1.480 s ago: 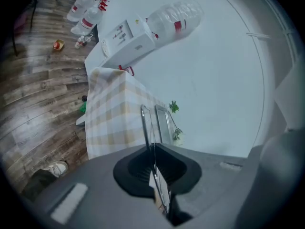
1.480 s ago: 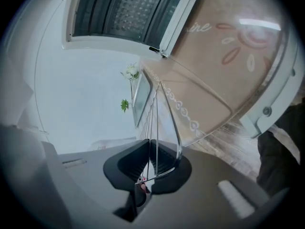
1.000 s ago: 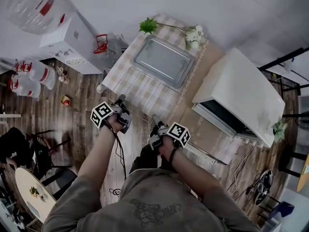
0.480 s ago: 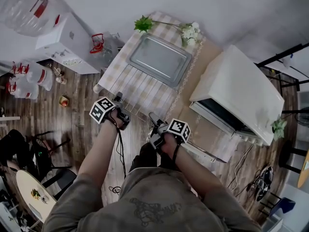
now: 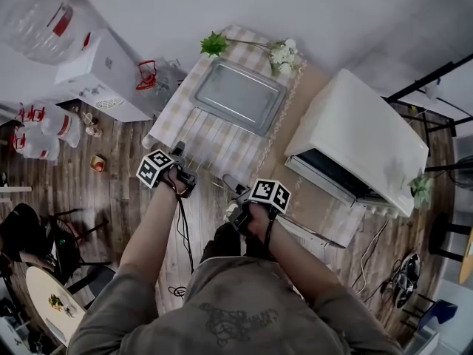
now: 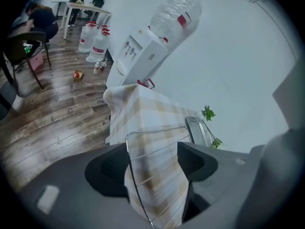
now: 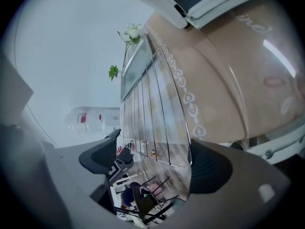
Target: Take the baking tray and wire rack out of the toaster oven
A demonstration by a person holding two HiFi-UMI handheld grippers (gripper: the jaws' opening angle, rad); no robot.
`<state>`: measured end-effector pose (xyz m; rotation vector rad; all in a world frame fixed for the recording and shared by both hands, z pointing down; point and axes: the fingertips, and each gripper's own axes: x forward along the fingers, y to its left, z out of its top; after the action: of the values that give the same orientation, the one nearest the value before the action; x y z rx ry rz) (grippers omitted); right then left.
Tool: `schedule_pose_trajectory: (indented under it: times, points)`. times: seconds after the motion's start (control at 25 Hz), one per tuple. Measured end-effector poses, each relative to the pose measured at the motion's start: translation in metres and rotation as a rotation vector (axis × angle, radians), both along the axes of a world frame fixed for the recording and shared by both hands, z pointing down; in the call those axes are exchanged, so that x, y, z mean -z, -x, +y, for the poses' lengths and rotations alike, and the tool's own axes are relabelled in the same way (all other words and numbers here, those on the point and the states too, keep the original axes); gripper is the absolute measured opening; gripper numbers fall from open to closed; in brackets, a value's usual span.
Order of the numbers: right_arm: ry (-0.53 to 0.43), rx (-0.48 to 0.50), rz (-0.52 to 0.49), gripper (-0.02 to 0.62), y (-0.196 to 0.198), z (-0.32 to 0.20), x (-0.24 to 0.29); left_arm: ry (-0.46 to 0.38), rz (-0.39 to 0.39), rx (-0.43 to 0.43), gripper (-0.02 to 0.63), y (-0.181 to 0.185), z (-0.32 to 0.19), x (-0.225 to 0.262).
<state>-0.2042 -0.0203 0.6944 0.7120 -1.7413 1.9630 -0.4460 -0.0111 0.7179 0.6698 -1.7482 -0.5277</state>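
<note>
Wire rack (image 5: 210, 143), a thin grid of bright metal rods, lies on the checked cloth (image 5: 174, 113) at the counter's near edge, its front rail reaching out past the edge. Behind it sits the baking tray (image 5: 238, 95), a shallow grey metal rectangle with rounded corners. The boxy white toaster oven (image 5: 358, 143) stands to the right. The left hand-held gripper (image 6: 152, 162) has its dark jaws spread wide, the rack's left side rail running between them unclamped. The right hand-held gripper (image 7: 152, 162) gapes likewise around the near right corner. Compared with a second ago, both hover at the same rail, hardly shifted, and the rack lies as before.
</note>
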Motion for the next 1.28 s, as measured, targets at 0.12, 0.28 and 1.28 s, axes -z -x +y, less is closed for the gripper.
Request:
schedule_pose_trajectory:
  times: [0.12,0.28,1.28]
  points:
    - [-0.04,0.037,0.076,0.488,-0.01,-0.004,0.002,0.005,-0.003,0.004,0.319,0.006,-0.002,0.0]
    - [-0.097,0.073,0.135,0.486,-0.024,-0.008,0.005,0.028,-0.007,0.012,0.33,0.008,0.005,-0.006]
    - [-1.143,0.291,0.003,0.164,-0.048,-0.088,0.267,-0.254,-0.756,-0.706,0.248,-0.119,-0.063,0.265]
